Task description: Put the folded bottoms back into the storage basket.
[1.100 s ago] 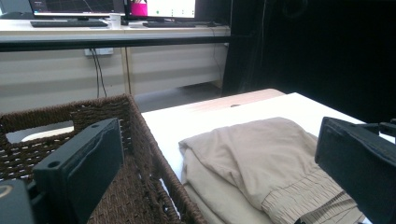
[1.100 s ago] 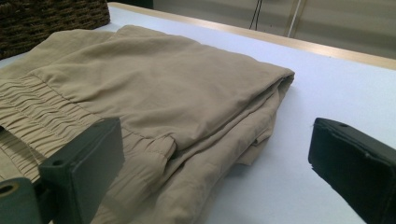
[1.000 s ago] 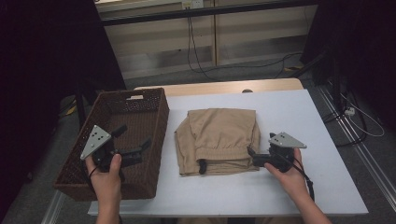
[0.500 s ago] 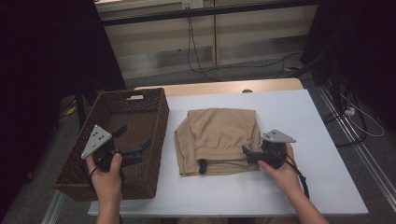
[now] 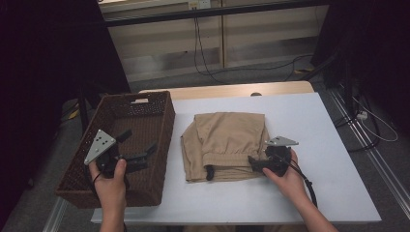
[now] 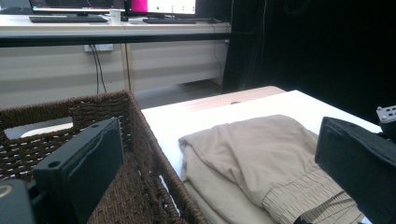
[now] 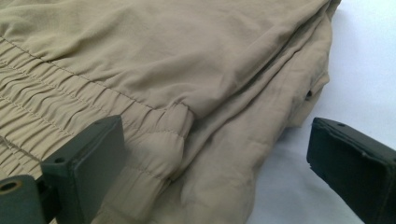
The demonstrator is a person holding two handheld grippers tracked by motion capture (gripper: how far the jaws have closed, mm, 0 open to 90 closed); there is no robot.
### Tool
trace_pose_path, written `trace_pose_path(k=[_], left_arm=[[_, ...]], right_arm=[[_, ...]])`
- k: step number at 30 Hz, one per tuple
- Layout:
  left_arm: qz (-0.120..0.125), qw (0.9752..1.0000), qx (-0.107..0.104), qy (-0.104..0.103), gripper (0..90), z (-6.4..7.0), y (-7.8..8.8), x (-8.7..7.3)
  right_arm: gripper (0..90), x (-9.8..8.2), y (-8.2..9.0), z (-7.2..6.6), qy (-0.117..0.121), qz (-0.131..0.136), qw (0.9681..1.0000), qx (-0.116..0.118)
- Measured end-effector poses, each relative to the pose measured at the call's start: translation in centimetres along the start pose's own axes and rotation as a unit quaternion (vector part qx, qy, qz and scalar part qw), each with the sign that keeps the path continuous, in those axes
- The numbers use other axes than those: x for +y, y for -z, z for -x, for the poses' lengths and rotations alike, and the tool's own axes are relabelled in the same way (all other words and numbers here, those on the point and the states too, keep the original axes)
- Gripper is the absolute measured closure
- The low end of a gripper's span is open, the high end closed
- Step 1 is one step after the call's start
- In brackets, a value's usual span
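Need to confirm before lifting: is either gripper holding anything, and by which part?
Nothing is held. The right gripper is open at the folded trousers' waistband corner; the left gripper is open over the basket.

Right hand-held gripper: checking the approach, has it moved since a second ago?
Yes. The right hand-held gripper moved left, onto the folded trousers' right edge.

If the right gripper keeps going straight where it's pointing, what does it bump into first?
Probably the folded tan shorts. The right gripper points at their near right corner, jaws open, one over the elastic waistband and one over the white table.
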State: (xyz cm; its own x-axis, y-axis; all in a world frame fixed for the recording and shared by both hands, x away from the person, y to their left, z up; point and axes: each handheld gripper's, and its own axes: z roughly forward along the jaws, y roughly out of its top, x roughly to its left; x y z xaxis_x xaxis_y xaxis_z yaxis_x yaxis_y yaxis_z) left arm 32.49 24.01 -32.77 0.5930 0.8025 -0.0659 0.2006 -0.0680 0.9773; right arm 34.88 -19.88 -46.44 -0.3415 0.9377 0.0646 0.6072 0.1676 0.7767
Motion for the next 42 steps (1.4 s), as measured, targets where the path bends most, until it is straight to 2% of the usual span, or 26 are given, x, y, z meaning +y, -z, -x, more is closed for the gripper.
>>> trace_pose_path(k=[4, 8, 9, 14, 15, 17, 18, 19, 20, 22, 23, 24, 25, 28, 29, 33, 36, 42], left_arm=[[-0.002, 1.0, 0.0, 0.002, 1.5, 0.0, -0.1, -0.1], [-0.004, 1.0, 0.0, 0.001, 1.5, 0.0, -0.1, -0.1], [-0.004, 1.0, 0.0, 0.001, 1.6, 0.1, -0.1, -0.1], [-0.005, 1.0, 0.0, 0.002, 1.6, 0.1, -0.2, -0.1], [-0.007, 1.0, -0.001, 0.001, 1.6, 0.1, -0.2, -0.1], [-0.008, 1.0, -0.001, 0.002, 1.6, 0.2, -0.2, -0.1], [-0.006, 1.0, -0.003, 0.005, 1.6, 0.2, -0.2, 0.0], [-0.006, 1.0, -0.003, 0.005, 1.6, 0.2, -0.2, 0.0], [-0.006, 1.0, -0.003, 0.006, 1.6, 0.3, -0.1, 0.1], [-0.005, 1.0, -0.004, 0.006, 1.6, 0.4, -0.1, 0.2], [-0.006, 1.0, -0.005, 0.005, 1.6, 0.4, -0.1, 0.3], [-0.006, 1.0, -0.005, 0.004, 1.6, 0.5, -0.2, 0.3], [-0.008, 1.0, -0.005, 0.003, 1.6, 0.5, -0.2, 0.3], [-0.014, 0.9998, -0.011, 0.008, 1.6, 0.8, -0.5, 0.3], [-0.016, 0.9997, -0.015, 0.005, 1.6, 0.9, -0.7, 0.3], [-0.016, 0.9996, -0.023, 0.004, 1.6, 1.5, -1.3, 0.4], [-0.016, 0.9994, -0.029, -0.005, 1.6, 2.0, -1.4, 0.7], [-0.01, 0.9991, -0.041, 0.002, 1.5, 3.2, -2.5, 1.2]], right_arm=[[4.3, -0.1, 0.0, -0.1, -0.003, -0.004, 1.0, -0.001], [5.6, -0.2, 0.0, -0.1, -0.021, -0.011, 0.9997, 0.0], [11.4, -0.3, 0.1, -0.1, -0.038, -0.017, 0.9991, 0.012], [16.1, -0.4, 0.3, -0.1, -0.046, -0.018, 0.9986, 0.02], [23.3, -0.4, 0.4, -0.3, -0.05, -0.02, 0.9982, 0.027], [27.6, -0.4, 0.5, -0.4, -0.055, -0.02, 0.9978, 0.03], [35.5, -0.4, 0.6, -0.6, -0.057, -0.019, 0.9978, 0.03], [35.5, -0.4, 0.6, -0.6, -0.057, -0.019, 0.9978, 0.03], [62.1, -0.4, 0.7, -0.7, -0.077, -0.017, 0.994, 0.076], [62.5, -0.5, 0.7, -0.9, -0.074, -0.014, 0.9942, 0.076], [65.2, -0.5, 0.8, -1.0, -0.071, -0.013, 0.9946, 0.074], [67.9, -0.5, 0.8, -1.0, -0.081, -0.015, 0.9936, 0.077], [72.8, -0.5, 0.9, -1.1, -0.075, -0.009, 0.9943, 0.075], [75.2, -0.4, 0.9, -0.9, -0.076, -0.008, 0.9939, 0.079], [76.3, -0.4, 1.0, -0.6, -0.085, -0.007, 0.9923, 0.09], [77.0, -0.3, 1.3, -0.5, -0.078, -0.006, 0.993, 0.089], [77.0, -0.4, 1.9, -0.4, -0.075, -0.001, 0.9932, 0.09], [76.9, -1.1, 3.1, 0.4, -0.079, 0.002, 0.9924, 0.094]])
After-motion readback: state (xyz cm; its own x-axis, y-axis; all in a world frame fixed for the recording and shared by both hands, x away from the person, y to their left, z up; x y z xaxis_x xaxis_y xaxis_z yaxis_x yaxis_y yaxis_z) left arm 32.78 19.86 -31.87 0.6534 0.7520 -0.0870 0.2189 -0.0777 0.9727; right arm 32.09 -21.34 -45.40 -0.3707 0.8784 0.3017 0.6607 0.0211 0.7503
